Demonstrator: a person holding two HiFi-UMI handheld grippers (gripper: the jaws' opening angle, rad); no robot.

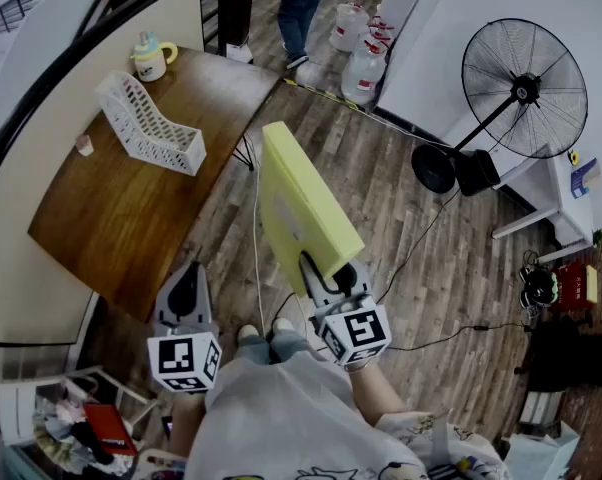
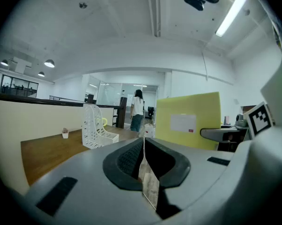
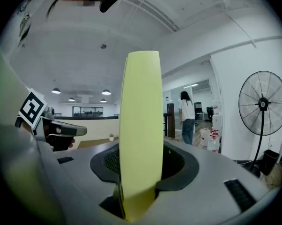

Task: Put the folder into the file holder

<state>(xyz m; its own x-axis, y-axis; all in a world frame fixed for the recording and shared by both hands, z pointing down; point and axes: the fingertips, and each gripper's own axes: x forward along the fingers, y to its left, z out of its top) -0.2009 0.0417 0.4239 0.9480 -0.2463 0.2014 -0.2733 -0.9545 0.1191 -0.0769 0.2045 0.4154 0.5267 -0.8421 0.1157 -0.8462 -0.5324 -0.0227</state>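
Note:
A yellow folder (image 1: 303, 208) stands on edge in the air over the wood floor, right of the table. My right gripper (image 1: 328, 273) is shut on its near lower corner; in the right gripper view the folder (image 3: 141, 125) rises edge-on from between the jaws. The white file holder (image 1: 146, 123) stands on the brown wooden table (image 1: 121, 228), at its far side, left of and beyond the folder. My left gripper (image 1: 186, 290) hovers by the table's near corner, shut and holding nothing. The left gripper view shows the file holder (image 2: 96, 125) ahead and the folder (image 2: 188, 121) to the right.
A yellow-and-white mug (image 1: 153, 58) and a small pink object (image 1: 84, 145) sit on the table. A standing fan (image 1: 521, 93) is at the right, with cables across the floor. A person (image 1: 301, 3) and water bottles (image 1: 363, 63) are at the far end. Clutter lies at bottom left.

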